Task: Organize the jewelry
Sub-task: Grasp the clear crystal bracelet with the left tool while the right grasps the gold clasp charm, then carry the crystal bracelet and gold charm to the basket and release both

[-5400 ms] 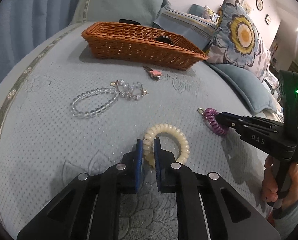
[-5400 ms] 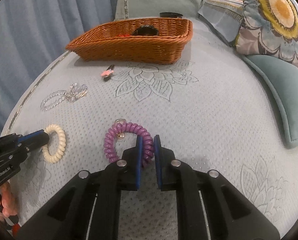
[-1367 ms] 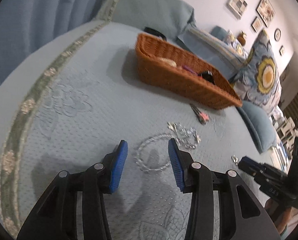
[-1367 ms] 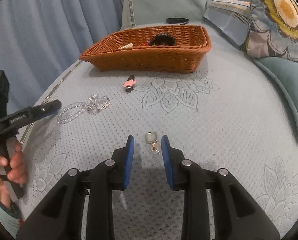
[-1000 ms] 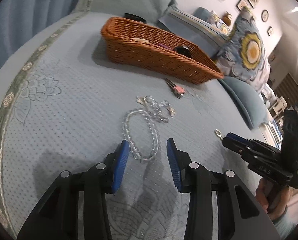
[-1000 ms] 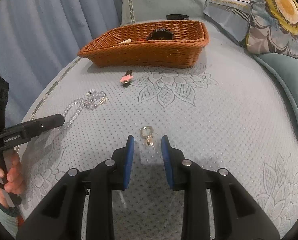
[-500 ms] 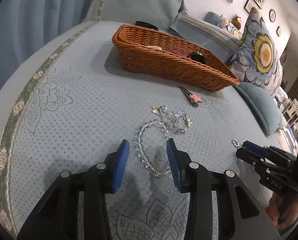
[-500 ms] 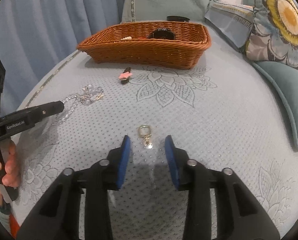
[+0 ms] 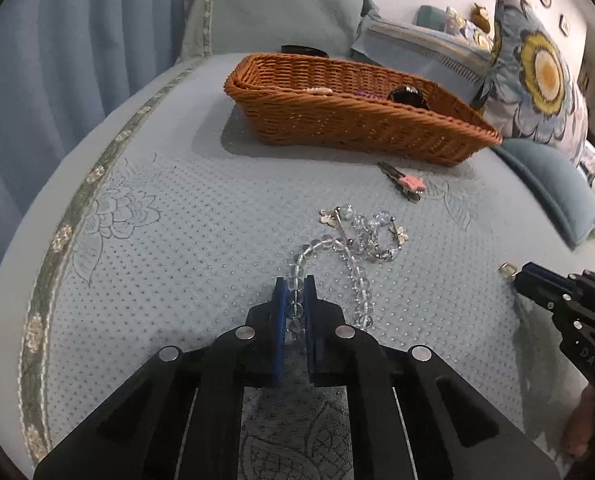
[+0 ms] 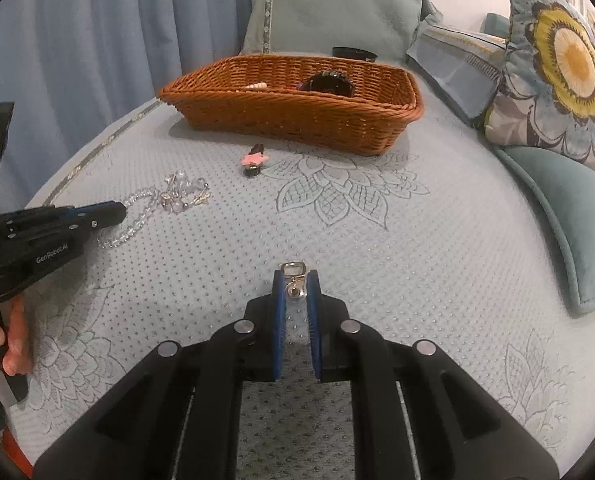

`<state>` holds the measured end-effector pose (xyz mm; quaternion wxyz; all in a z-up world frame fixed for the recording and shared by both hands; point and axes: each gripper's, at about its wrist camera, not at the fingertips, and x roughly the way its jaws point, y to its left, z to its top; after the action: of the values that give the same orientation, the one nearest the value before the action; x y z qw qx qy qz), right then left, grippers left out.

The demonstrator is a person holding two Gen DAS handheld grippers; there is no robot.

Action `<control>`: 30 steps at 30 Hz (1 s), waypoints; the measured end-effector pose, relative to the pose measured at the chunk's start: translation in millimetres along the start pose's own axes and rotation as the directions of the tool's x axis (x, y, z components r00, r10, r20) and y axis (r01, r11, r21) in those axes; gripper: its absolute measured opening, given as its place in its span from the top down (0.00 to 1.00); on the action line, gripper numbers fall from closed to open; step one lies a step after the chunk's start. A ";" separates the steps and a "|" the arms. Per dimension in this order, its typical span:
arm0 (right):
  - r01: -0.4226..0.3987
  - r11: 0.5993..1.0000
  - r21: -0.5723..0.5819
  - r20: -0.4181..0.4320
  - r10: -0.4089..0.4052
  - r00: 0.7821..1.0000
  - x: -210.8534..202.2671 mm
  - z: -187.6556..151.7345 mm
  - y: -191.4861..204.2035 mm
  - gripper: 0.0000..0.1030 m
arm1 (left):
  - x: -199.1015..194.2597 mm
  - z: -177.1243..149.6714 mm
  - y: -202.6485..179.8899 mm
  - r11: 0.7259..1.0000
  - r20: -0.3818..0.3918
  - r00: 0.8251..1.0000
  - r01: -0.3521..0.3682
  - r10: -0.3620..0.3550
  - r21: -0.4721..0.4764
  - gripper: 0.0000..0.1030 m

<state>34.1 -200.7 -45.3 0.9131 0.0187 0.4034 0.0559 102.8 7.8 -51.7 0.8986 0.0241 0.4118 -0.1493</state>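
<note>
In the left wrist view, the left gripper [image 9: 295, 286] sits at lower centre, its blue-padded jaws drawn together on the near end of a clear glass bead bracelet [image 9: 353, 264]. The strand loops away toward the middle of the frame, where it meets a cluster of crystal beads with small gold charms [image 9: 367, 230], all lying on the pale blue dotted bedspread [image 9: 185, 216]. Just above and right of the cluster lies a dark hair clip with a pink star [image 9: 407, 184]. In the upper centre stands a brown woven wicker basket [image 9: 357, 120], holding a black round item, something purple and something cream, none clear enough to name. At the right edge the right gripper [image 9: 517, 276] reaches in, with a small gold clasp [image 9: 506, 269] at its tip.

In the right wrist view, the right gripper [image 10: 295, 284] is at lower centre, its jaws nearly together around the small gold clasp [image 10: 295, 280], whose square ring pokes past the tips; the pads look to touch it on both sides. At middle left the left gripper [image 10: 113, 212] lies on the bead bracelet [image 10: 137, 220]. The pink-star clip [image 10: 253, 160] lies above centre, just in front of the wicker basket [image 10: 297, 116] at upper centre. A floral cushion [image 10: 557, 60] fills the upper right.
</note>
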 end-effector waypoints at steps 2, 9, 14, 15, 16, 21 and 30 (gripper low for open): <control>-0.008 1.000 0.009 0.008 0.008 1.000 -1.9 0.5 -1.5 0.91 | -3.1 -0.1 0.9 1.000 0.014 1.000 0.022 -0.022 -0.002 0.95; -0.051 0.998 0.048 0.038 0.049 0.998 -8.4 2.8 -9.6 0.91 | -21.5 0.9 2.5 0.986 0.078 0.983 0.167 -0.165 -0.022 0.95; -0.086 0.994 0.068 0.071 0.081 0.994 -16.0 5.7 -15.4 0.91 | -44.6 3.9 3.4 0.955 0.178 0.941 0.296 -0.287 -0.026 0.95; -0.086 0.994 0.065 0.075 0.081 0.994 -16.9 6.0 -15.1 0.91 | -48.6 4.6 2.0 0.951 0.191 0.935 0.308 -0.299 -0.020 0.95; -0.084 0.994 0.063 0.077 0.079 0.994 -17.5 6.3 -14.5 0.91 | -53.0 4.9 0.8 0.947 0.204 0.928 0.320 -0.310 -0.013 0.95; -0.091 0.994 0.058 0.090 0.086 0.992 -19.8 6.7 -13.6 0.91 | -63.6 3.2 -3.8 0.938 0.233 0.912 0.346 -0.337 0.003 0.95; -0.101 0.993 0.053 0.148 0.092 0.985 -36.3 16.7 -15.7 0.91 | -75.7 13.7 1.5 0.929 0.284 0.891 0.371 -0.354 -0.005 0.95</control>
<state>23.5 -220.4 -8.7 0.9354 0.0698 0.3357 0.0864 66.6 25.7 13.8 0.9040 -0.1009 0.2831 -0.3040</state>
